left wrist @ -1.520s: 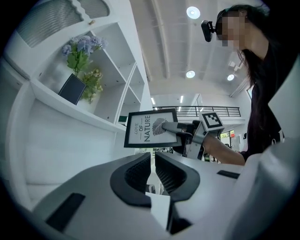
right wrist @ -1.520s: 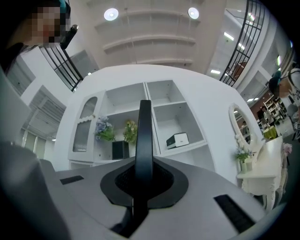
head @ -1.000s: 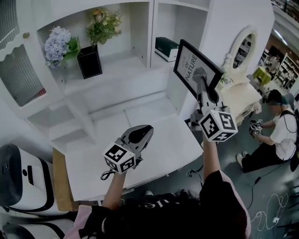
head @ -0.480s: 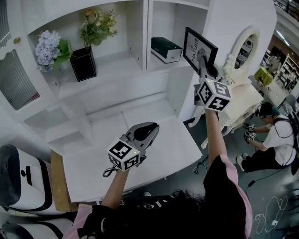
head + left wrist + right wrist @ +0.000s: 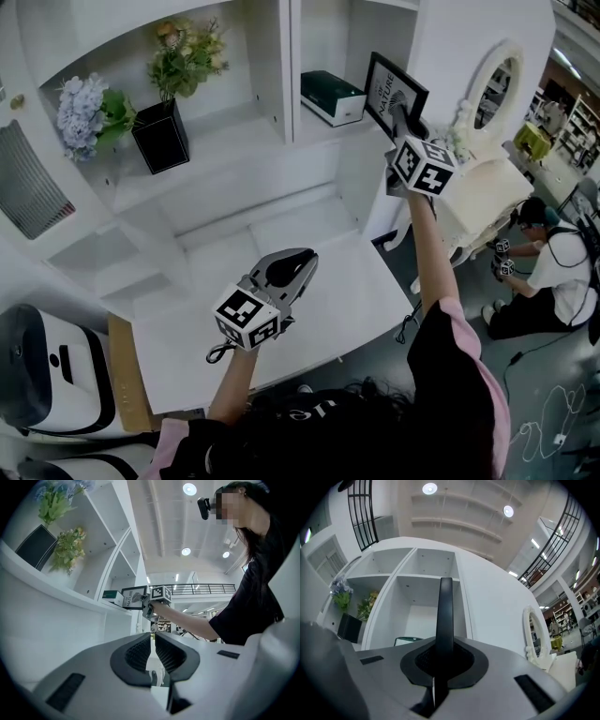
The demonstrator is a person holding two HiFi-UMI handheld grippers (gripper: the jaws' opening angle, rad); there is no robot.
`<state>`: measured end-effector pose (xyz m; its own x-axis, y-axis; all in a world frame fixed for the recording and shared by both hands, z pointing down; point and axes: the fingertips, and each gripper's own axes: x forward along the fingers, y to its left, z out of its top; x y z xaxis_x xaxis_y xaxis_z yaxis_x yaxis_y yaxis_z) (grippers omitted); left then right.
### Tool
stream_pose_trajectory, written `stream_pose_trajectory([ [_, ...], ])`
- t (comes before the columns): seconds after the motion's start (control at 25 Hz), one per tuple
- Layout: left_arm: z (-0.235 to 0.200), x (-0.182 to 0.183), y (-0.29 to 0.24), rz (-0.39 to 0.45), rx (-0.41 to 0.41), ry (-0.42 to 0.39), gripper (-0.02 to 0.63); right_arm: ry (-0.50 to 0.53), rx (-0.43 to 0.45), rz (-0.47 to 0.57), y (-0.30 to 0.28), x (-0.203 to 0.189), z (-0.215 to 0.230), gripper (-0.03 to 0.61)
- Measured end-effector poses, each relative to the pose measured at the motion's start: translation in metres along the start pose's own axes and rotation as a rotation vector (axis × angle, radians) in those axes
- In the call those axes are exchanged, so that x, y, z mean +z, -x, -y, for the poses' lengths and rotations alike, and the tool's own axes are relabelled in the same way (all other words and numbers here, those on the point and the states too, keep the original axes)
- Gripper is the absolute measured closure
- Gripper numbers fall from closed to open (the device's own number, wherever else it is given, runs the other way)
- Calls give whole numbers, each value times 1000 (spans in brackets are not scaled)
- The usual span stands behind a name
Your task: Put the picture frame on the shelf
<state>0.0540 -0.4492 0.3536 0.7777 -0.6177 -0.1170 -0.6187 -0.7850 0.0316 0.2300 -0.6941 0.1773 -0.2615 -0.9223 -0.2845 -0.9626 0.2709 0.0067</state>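
Observation:
The picture frame (image 5: 394, 90), black with a white print, is held up at the mouth of the white shelf's (image 5: 281, 56) right compartment, just right of a dark green box (image 5: 333, 97). My right gripper (image 5: 405, 118) is shut on its lower edge. In the right gripper view the picture frame (image 5: 445, 613) shows edge-on as a dark bar rising between the jaws of the right gripper (image 5: 443, 656). My left gripper (image 5: 302, 260) hovers low over the white tabletop (image 5: 323, 314), shut with nothing in it. The left gripper view looks past my left gripper (image 5: 153, 652) at the picture frame (image 5: 134, 597).
A black vase of flowers (image 5: 159, 136) and a blue hydrangea (image 5: 80, 105) stand in the left compartment. An ornate white mirror (image 5: 494, 89) stands right of the shelf. A person (image 5: 553, 272) sits on the floor at right. A white appliance (image 5: 42, 370) is at lower left.
My right gripper has lifted the picture frame up and away from me, to the opening of the right shelf compartment. The left gripper has barely moved.

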Motion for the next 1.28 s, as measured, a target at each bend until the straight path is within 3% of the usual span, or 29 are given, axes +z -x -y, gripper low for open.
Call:
stream_pose_trajectory([
  [0.24, -15, -7, 4, -16, 23, 16, 574, -21, -2, -65, -46, -12, 11, 528],
  [0.56, -36, -4, 16, -12, 59, 21, 574, -217, -1, -115, -76, -26, 14, 528],
  [0.84, -40, -7, 17, -13, 60, 36, 574, -405, 52, -150, -97, -38, 18, 526],
  [1.28, -35, -9, 20, -21, 46, 45, 574, -215, 25, -204, -107, -44, 8, 523],
])
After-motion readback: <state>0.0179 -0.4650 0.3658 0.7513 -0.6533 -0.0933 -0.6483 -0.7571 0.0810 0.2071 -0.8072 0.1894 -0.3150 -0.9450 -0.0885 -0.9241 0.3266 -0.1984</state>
